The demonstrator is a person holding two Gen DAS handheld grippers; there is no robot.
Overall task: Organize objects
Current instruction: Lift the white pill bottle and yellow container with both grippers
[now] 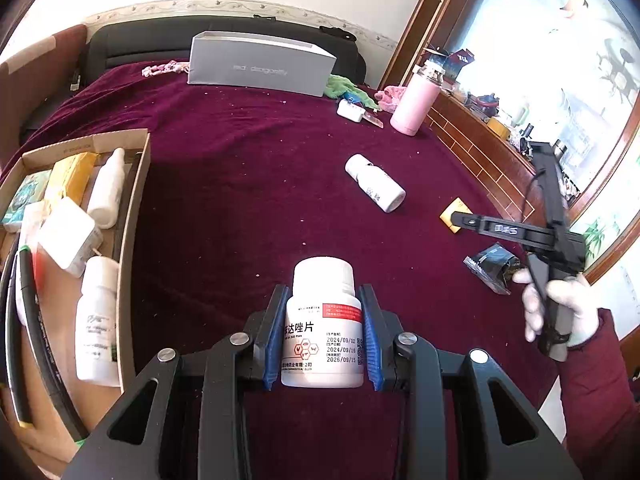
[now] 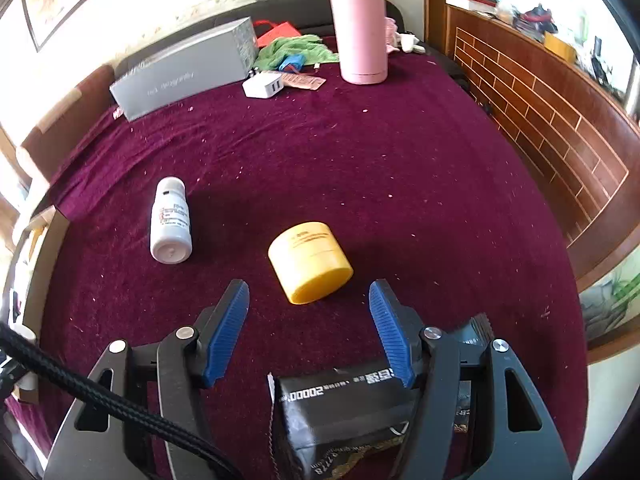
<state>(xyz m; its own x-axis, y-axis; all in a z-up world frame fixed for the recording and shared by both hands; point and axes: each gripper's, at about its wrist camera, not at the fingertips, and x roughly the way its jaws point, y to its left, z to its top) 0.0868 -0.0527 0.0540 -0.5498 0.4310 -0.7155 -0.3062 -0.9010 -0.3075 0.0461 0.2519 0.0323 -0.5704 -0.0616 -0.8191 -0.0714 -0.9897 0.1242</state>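
My left gripper (image 1: 323,336) is shut on a white pill bottle (image 1: 323,320) with a red-striped label, held upright between the blue pads over the maroon cloth (image 1: 240,200). An open cardboard box (image 1: 136,208) with several bottles and packets lies to its left. My right gripper (image 2: 309,296) stands open with nothing between its fingers. A yellow jar (image 2: 308,260) lies on its side just beyond the fingertips. A black foil packet (image 2: 340,400) lies under the gripper. Another white bottle (image 2: 171,220) lies on its side to the left.
A pink flask (image 2: 362,32) stands at the back. A grey carton (image 2: 184,68), a white charger (image 2: 264,85) and a green cloth (image 2: 296,50) lie near it. A wooden brick-pattern ledge (image 2: 560,128) borders the right side. A gloved hand (image 1: 560,304) holds the other tool.
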